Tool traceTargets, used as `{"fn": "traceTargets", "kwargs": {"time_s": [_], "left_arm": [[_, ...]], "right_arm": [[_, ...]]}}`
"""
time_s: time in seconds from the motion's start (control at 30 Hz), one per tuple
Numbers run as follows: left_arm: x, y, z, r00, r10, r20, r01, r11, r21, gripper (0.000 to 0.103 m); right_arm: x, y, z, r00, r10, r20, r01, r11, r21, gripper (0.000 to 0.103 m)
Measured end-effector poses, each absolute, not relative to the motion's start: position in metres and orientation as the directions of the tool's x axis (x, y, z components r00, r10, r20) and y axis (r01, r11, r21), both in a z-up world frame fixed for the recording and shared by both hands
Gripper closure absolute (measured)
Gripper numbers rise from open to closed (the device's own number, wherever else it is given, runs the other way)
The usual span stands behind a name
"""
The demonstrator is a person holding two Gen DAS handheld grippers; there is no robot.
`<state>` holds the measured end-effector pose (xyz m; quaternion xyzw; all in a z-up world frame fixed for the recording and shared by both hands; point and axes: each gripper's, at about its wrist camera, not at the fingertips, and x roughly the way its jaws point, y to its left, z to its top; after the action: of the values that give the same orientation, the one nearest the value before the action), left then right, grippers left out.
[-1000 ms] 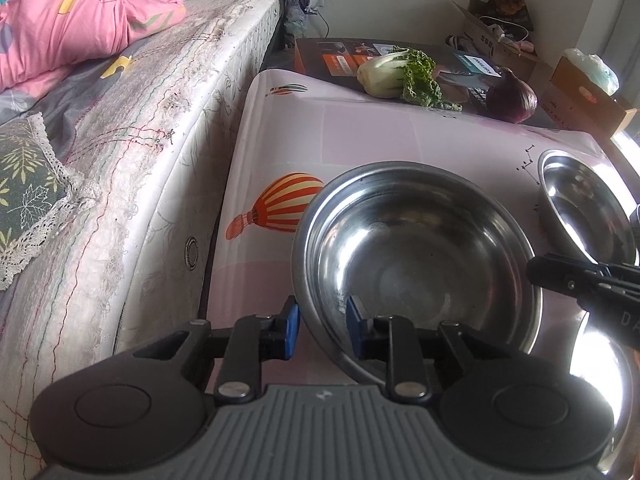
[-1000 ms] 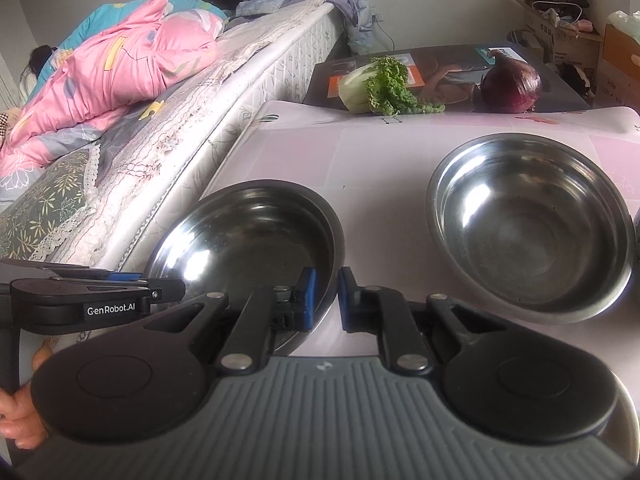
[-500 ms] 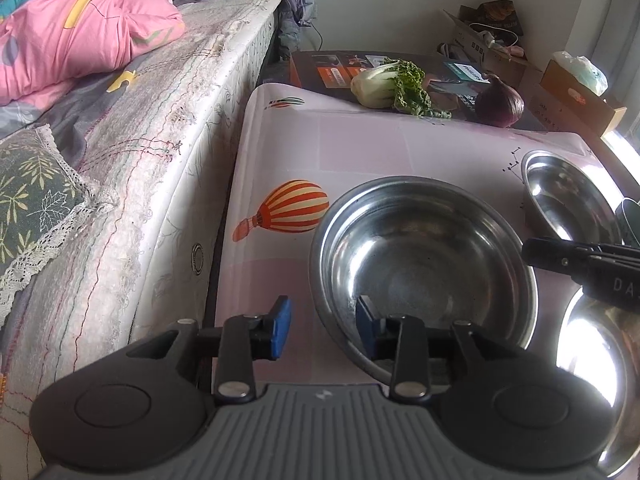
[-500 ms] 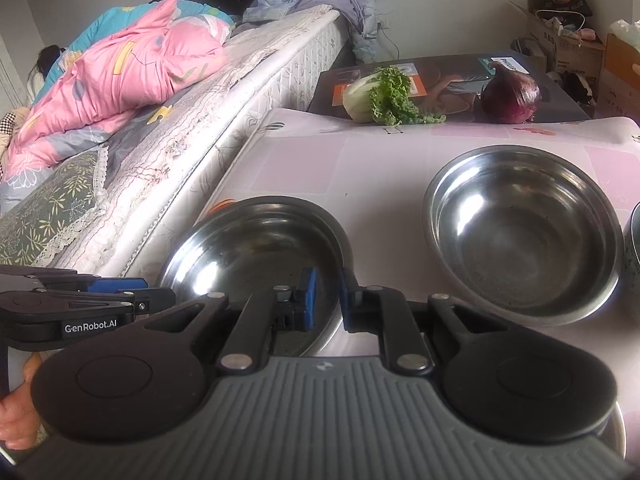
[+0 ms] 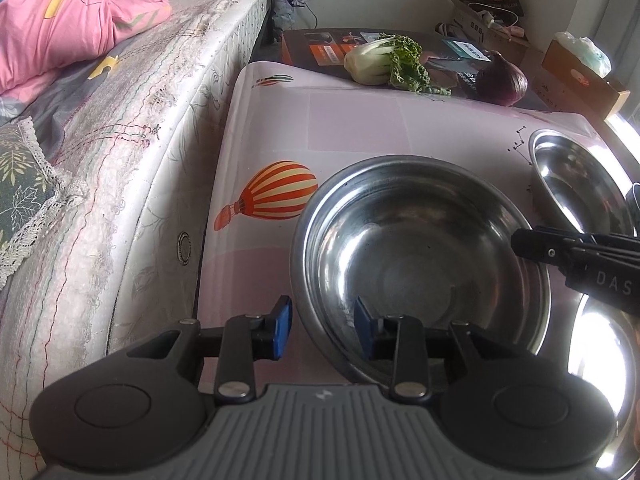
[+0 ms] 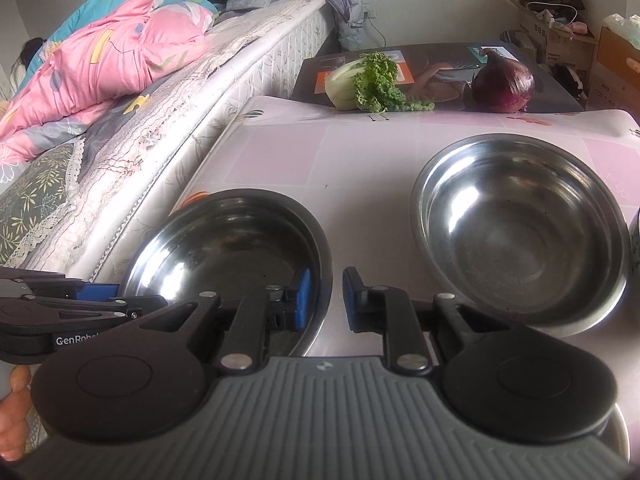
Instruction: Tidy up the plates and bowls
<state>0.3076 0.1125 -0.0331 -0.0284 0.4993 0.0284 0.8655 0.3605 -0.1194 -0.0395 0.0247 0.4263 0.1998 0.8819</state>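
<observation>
A large steel bowl [image 5: 420, 256] sits on the pink tablecloth [image 5: 360, 128]; it also shows in the right wrist view [image 6: 232, 248]. My left gripper [image 5: 322, 330] is open, its jaws astride the bowl's near left rim without clamping it. My right gripper [image 6: 324, 300] is open astride the same bowl's right rim; its body [image 5: 576, 256] enters the left wrist view from the right. A second steel bowl [image 6: 520, 232] sits to the right, also in the left wrist view [image 5: 576, 184]. A third shiny bowl [image 5: 600, 380] lies at near right.
A bed [image 5: 132, 128] with a pink quilt [image 6: 112, 56] runs along the table's left edge. A bok choy [image 6: 364, 80] and a red onion [image 6: 504, 84] lie on a dark box [image 5: 320, 48] behind the table. Cardboard boxes [image 6: 560, 32] stand at the back right.
Both grippers opened: the left widened from near the rim, the right let go of the bowl's right rim. The big bowl rests on the table.
</observation>
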Motion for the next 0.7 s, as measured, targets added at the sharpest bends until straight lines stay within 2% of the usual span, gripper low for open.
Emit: {"fn": "traceTargets", "kwargs": {"time_s": [0.03,0.2,0.7], "left_arm": [[0.3083,0.1119,-0.0341,0.498,0.021,-0.867,-0.078,0.997,-0.020,0.074],[0.3104,0.1105,-0.0343,0.502,0.031,-0.865,-0.080,0.997,-0.011,0.080],[0.3072,0.1079,-0.0280,0.522,0.044,-0.852,-0.082,0.997,0.001,0.081]], "right_arm": [[0.3611,-0.1191,-0.0414,0.554,0.372,-0.745,-0.331,0.919,0.213,0.086],[0.3614,-0.1152,-0.0464,0.547,0.376,-0.748,-0.346,0.915,0.207,0.087],[0.3529,-0.1110,-0.0384,0.588,0.353,-0.728,-0.373,0.917,0.143,0.090]]}}
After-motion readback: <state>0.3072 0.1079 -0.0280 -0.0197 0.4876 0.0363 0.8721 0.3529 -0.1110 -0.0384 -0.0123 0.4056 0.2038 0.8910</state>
